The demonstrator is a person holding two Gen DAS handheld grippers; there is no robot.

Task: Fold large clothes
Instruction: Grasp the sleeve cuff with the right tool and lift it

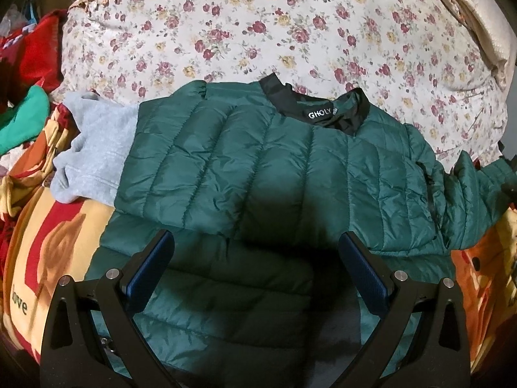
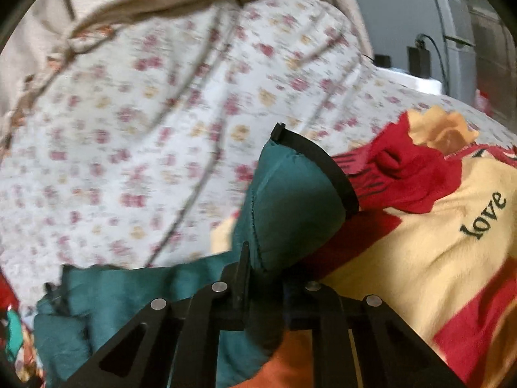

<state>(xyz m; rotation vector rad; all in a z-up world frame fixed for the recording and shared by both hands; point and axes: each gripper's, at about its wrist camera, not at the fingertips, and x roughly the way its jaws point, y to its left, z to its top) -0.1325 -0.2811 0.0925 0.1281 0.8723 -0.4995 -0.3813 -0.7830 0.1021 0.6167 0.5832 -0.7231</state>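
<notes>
The green quilted jacket (image 1: pixel 258 168) lies spread on the bed over a yellow-and-red blanket (image 1: pixel 64 226). The left hand-held gripper (image 1: pixel 255 258) hovers above it, jaws wide and empty. The right hand-held gripper (image 2: pixel 263 278) pinches the jacket's sleeve cuff (image 2: pixel 297 194), lifted.

Black 2-finger grippers on both of my handheld rigs

At the bottom of my left wrist view, the left gripper (image 1: pixel 257 247) shows 2 matte black angled arms with triangular cut-outs, 2 round silver pins on each side, and dark blue textured pads (image 1: pixel 152 265) on the inner faces of the fingers. At the bottom of my right wrist view, the right gripper (image 2: pixel 258 278) has the same black linkage arms with cut-outs and 4 silver pins in a row; its pads I cannot make out.
</notes>
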